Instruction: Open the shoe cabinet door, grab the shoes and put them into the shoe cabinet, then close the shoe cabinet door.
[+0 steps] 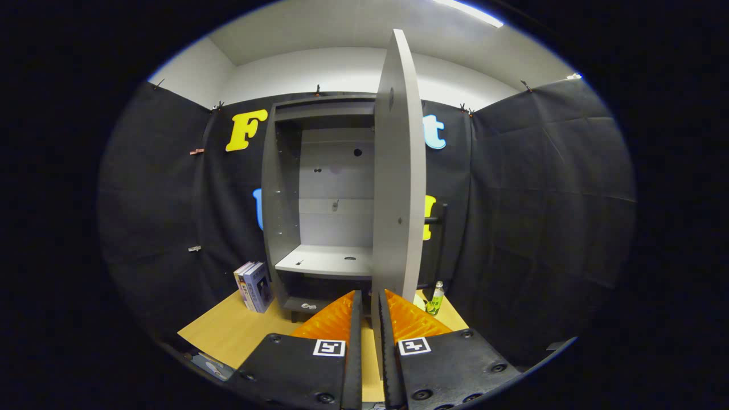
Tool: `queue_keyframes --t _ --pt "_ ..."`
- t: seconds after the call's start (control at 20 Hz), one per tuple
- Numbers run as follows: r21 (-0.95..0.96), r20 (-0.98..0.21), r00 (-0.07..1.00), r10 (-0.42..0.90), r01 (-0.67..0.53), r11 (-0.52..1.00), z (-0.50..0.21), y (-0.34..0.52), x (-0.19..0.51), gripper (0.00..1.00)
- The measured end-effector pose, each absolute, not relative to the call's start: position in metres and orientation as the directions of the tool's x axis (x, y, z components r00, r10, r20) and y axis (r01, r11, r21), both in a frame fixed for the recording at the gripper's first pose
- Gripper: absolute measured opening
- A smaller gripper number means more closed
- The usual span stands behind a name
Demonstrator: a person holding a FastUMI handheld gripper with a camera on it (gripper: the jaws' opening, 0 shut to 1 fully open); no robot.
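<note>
Gripper (pixel 369 296), bottom centre of the frame: fingers drawn close together with the lower edge of the cabinet door (pixel 398 171) standing in the narrow gap between them, apparently clamped on that edge. Shoe cabinet (pixel 285 188), centre of the frame: grey, tall, upright on the table (pixel 228 330), set against the black cloth wall (pixel 541 199); interior exposed, with a pale back panel bearing a few holes. Cabinet door, centre right: grey, swung out toward the camera and seen nearly edge-on, running from the fingers up to the ceiling area at top centre. Shelf (pixel 324 261), lower part of the interior: flat, pale, bare apart from small fittings; a lower compartment beneath it lies in shadow, contents too small to tell. Table, lower left to lower centre: light wood surface. Books (pixel 253 286), lower left of the cabinet: a small upright group leaning just beside the cabinet's side wall. Bottle (pixel 436 298), lower right of the door: small, green-labelled, upright on the table.
</note>
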State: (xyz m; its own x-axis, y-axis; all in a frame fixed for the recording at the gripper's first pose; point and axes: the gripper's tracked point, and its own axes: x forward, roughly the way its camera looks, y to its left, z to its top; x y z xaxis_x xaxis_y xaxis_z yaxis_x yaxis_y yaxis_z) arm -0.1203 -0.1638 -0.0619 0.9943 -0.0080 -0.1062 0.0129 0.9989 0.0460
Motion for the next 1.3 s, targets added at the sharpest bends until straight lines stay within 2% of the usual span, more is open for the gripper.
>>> queue_keyframes --t 0.4,0.75,1.3 --pt "0.052 -0.268 0.960 0.077 -0.066 0.997 -0.145 -0.090 -0.095 0.18" --pt "0.060 -0.422 0.904 0.067 -0.046 0.997 -0.235 -0.021 -0.046 0.17" --pt "0.053 -0.662 0.749 0.038 -0.004 0.999 -0.410 0.022 -0.008 0.17"
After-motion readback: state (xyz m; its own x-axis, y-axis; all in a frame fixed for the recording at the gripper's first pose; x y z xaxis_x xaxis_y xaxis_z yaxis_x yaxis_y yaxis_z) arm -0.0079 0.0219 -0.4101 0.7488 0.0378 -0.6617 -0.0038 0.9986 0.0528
